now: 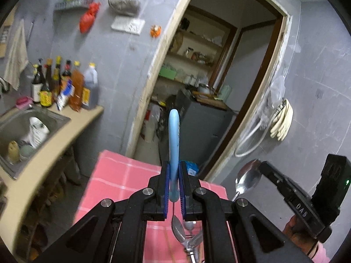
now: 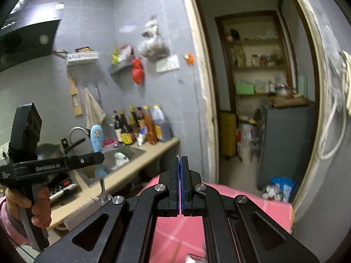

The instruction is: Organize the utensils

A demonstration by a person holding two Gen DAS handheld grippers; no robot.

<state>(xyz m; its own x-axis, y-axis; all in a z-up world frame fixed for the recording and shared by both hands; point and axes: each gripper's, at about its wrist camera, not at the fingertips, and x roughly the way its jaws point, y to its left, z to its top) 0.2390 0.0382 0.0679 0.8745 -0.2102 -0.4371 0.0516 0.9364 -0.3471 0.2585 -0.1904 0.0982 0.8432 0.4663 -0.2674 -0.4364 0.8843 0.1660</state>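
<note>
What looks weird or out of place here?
The blue-handled spoon is clamped in the left gripper upside down: handle sticking up, bowl dangling below the jaws above the pink tablecloth. Nothing looks spilled or broken.

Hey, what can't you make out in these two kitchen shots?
- Metal spoon: the right wrist view shows only a sliver at the tips of the shut right gripper. In the left wrist view its handle runs behind the left gripper.
- Utensils on the table: left wrist view, mostly hidden by the left gripper's frame, so the count is unclear.
- Blue spoon: its bowl is blurred in the right wrist view.
</note>
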